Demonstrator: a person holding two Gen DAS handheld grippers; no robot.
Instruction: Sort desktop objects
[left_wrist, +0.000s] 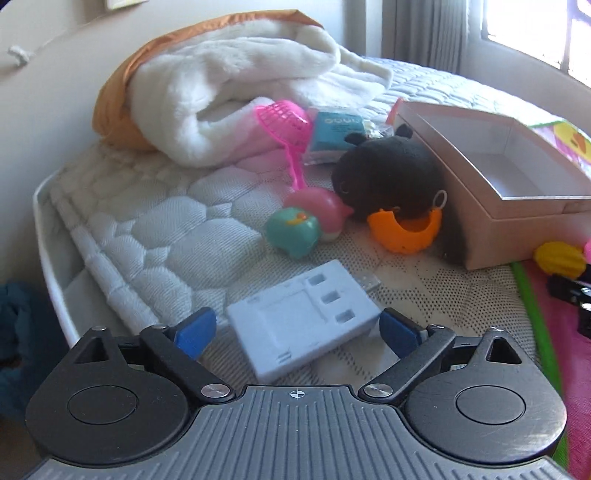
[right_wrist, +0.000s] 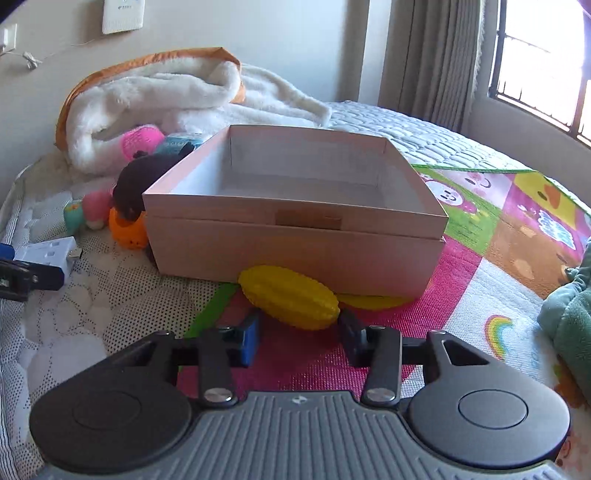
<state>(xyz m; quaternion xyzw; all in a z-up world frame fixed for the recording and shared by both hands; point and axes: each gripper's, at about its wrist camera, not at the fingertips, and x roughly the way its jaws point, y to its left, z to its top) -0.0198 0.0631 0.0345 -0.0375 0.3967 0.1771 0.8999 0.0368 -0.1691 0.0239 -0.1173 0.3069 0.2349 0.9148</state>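
An open pink-beige box (right_wrist: 295, 243) stands on the bed; it also shows in the left wrist view (left_wrist: 517, 206). My left gripper (left_wrist: 297, 328) is open, its blue fingers either side of a pale blue plastic adapter (left_wrist: 303, 321) lying on the mattress, not clamped. The adapter also shows at the left of the right wrist view (right_wrist: 48, 254). My right gripper (right_wrist: 295, 332) is open just in front of a yellow ribbed toy (right_wrist: 290, 297) that lies against the box's front wall. The yellow toy also shows in the left wrist view (left_wrist: 559, 258).
Left of the box lie a black plush (left_wrist: 388, 177), an orange cup toy (left_wrist: 404, 230), a teal and pink toy (left_wrist: 295, 230), a pink sieve (left_wrist: 288, 129) and a blue packet (left_wrist: 332, 134). A white fluffy blanket (right_wrist: 159, 107) is behind. A colourful play mat (right_wrist: 517, 221) covers the right side.
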